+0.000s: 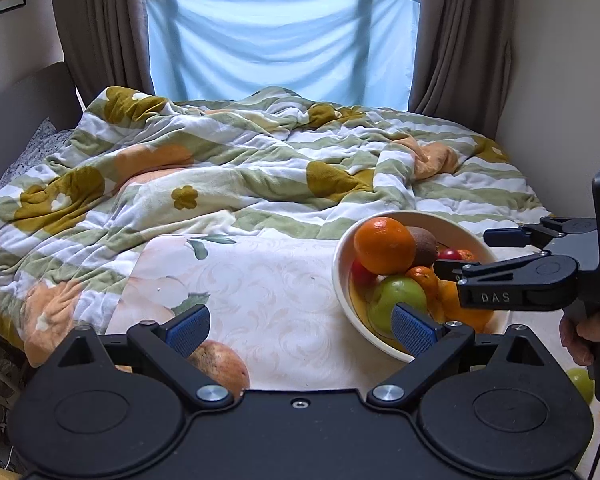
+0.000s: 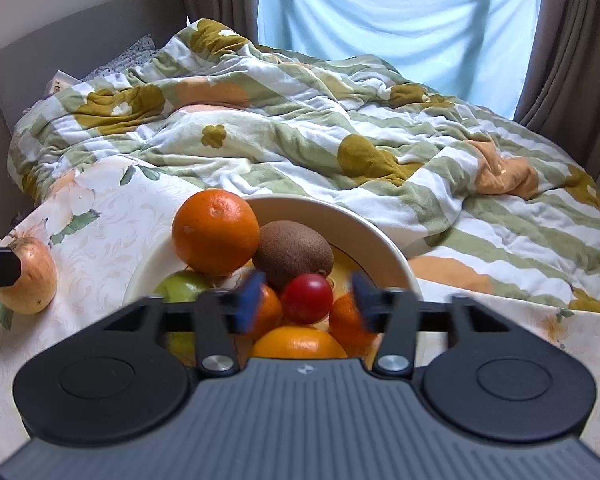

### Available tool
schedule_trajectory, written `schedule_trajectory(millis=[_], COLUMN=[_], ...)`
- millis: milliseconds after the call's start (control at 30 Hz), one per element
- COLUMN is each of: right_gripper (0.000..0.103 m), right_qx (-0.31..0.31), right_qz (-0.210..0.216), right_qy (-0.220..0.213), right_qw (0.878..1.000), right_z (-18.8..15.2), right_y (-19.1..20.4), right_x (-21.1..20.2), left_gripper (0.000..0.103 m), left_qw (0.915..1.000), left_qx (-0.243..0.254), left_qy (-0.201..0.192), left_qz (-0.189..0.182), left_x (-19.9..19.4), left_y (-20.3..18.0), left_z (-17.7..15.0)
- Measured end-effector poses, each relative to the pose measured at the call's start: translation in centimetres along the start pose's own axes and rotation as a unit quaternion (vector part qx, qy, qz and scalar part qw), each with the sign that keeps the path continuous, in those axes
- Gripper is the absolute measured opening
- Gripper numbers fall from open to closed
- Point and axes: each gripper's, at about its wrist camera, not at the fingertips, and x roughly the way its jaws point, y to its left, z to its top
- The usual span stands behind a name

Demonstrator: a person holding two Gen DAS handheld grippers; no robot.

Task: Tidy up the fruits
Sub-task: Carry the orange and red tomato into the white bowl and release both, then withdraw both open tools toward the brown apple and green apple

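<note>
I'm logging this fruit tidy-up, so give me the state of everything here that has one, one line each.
Left gripper: jaws open, empty.
Right gripper: jaws open, over the bowl, gripping nothing.
Bowl: upright, heaped with fruit.
Large orange: on top of the heap.
Kiwi: in the bowl, beside the orange.
Red fruit: in the bowl, between the jaws, not gripped.
Pomegranate: outside the bowl, on the tablecloth.

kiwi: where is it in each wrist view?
Left wrist: kiwi right of centre, in the bowl, mostly hidden behind the big orange.
Right wrist: kiwi near centre, just beyond the open right gripper.
Shared landmark: the big orange, touching the kiwi's left side in both.
</note>
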Motion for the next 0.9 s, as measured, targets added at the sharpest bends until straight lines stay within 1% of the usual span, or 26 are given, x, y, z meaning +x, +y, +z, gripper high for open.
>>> schedule_trajectory(millis=[33, 100, 267, 367, 467, 533, 633, 767, 833, 900], right_gripper=[0.089, 0.089, 0.090, 0.093, 0.093, 0.095, 0.101, 0.102, 0.103, 0.103], right_qx=[-0.005, -0.009, 0.003, 0.001, 0.004, 0.008, 0.021, 0.042, 0.051, 0.060], right_qz=[-0.006, -0.009, -0.010, -0.023, -0.026, -0.027, -0.026, -0.029, -0.031, -0.041], right_qy=[-0.005, -0.004, -0.011, -0.015, -0.014, -0.012, -0.017, -0.012, -0.011, -0.012], right_qw=[1.000, 1.000, 1.000, 1.000, 1.000, 1.000, 0.999, 0.999, 0.998, 0.997], right_z=[-0.2, -0.5, -0.4, -0.2, -0.1, -0.2, -0.5, -0.9, -1.2, -1.5], right_y=[0.1, 0.2, -0.2, 0.0, 0.2, 0.4, 0.7, 1.0, 1.1, 1.4], right_x=[-0.4, -1.3, -3.8, -5.5, -7.1, -8.2, -9.7, -11.5, -12.5, -13.5], left_gripper=[0.099, 0.099, 0.099, 0.099, 0.099, 0.099, 0.100, 0.100, 0.102, 0.103], left_qw=[1.0000, 1.0000, 0.9997, 0.9995, 0.9993, 0.9992, 0.9991, 0.9987, 0.9985, 0.9984], left_qx=[0.000, -0.003, -0.008, -0.008, -0.013, -0.012, -0.009, -0.020, -0.024, -0.022], left_qy=[-0.001, -0.005, -0.022, -0.031, -0.035, -0.037, -0.038, -0.044, -0.045, -0.045], left_qz=[-0.001, -0.001, 0.000, 0.002, 0.004, 0.009, 0.016, 0.019, 0.020, 0.023], left_x=[-0.3, -1.0, -3.0, -4.2, -5.3, -6.0, -6.8, -7.9, -8.2, -8.5], left_y=[-0.1, -0.3, -0.9, -1.1, -1.0, -1.0, -1.0, -0.3, 0.1, 0.5], left_z=[0.0, 0.1, 0.2, 0.0, -0.2, -0.4, -0.7, -1.2, -1.5, -1.7])
